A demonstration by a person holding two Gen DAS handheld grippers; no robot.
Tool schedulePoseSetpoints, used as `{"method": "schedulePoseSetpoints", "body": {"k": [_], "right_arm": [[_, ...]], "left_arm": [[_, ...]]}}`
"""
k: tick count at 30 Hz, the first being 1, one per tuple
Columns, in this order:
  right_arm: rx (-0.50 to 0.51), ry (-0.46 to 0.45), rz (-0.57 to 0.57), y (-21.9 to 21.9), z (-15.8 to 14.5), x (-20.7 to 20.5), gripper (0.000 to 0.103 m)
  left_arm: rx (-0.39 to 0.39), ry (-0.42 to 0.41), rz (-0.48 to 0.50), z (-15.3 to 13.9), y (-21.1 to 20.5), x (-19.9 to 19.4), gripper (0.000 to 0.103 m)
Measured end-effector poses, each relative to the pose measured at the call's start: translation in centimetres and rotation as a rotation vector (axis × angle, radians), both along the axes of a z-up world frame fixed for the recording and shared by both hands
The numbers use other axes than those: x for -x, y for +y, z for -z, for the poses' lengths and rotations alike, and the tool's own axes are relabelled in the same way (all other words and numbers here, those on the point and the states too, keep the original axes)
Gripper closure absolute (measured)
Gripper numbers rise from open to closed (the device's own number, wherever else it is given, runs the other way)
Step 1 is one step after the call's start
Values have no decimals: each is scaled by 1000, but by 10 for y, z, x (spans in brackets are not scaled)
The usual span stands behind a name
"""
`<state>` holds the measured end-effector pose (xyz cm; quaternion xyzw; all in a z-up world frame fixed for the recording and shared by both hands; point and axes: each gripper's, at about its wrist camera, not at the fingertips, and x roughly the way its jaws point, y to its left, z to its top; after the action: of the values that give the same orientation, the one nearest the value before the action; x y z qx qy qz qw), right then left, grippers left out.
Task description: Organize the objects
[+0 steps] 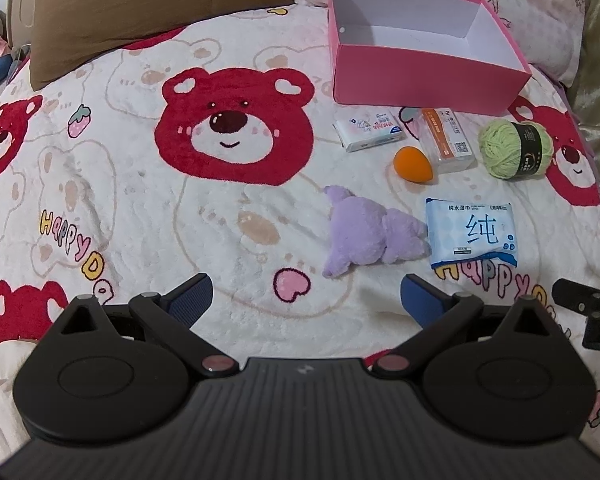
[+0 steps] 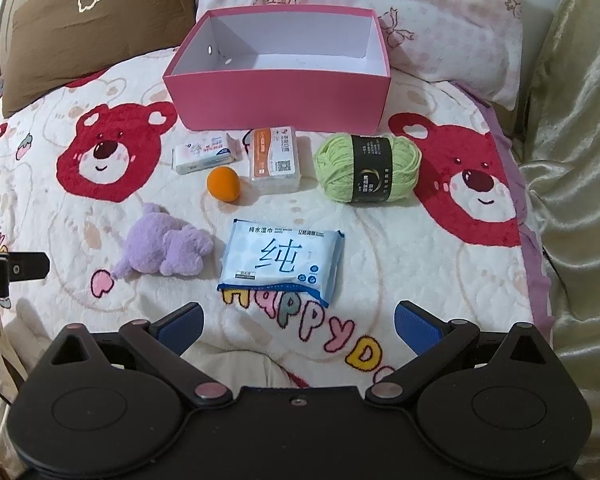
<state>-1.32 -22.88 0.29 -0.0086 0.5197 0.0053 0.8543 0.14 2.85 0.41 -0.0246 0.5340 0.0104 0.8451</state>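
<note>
An empty pink box [image 2: 280, 100] [image 1: 428, 80] stands at the back of the bed. In front of it lie a white tissue pack [image 2: 205, 153] [image 1: 368, 130], an orange-labelled clear packet [image 2: 275, 158] [image 1: 446, 142], an orange egg-shaped sponge [image 2: 223, 185] [image 1: 414, 163], a green yarn ball [image 2: 368, 168] [image 1: 514, 148], a purple plush toy [image 2: 162, 246] [image 1: 370, 236] and a blue wet-wipes pack [image 2: 282, 262] [image 1: 472, 234]. My left gripper [image 1: 306, 300] is open and empty, short of the plush. My right gripper [image 2: 298, 326] is open and empty, just short of the wipes.
The bed has a bear-print blanket [image 1: 180, 200]. A brown pillow [image 1: 140, 12] and a pink floral pillow [image 2: 420, 12] lie at the head. A shiny beige cover [image 2: 572, 160] runs along the right. The other gripper shows at the view edges [image 1: 588, 312] [image 2: 12, 272].
</note>
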Motion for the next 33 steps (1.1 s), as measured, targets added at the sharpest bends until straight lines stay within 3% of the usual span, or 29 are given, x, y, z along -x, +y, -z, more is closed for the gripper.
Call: {"method": "schedulePoseSetpoints", "body": {"k": [33], "right_arm": [[1,-3,0,-4,-4,3,0]], "left_arm": [[-8,-13,2,-12,-3,6,1]]}}
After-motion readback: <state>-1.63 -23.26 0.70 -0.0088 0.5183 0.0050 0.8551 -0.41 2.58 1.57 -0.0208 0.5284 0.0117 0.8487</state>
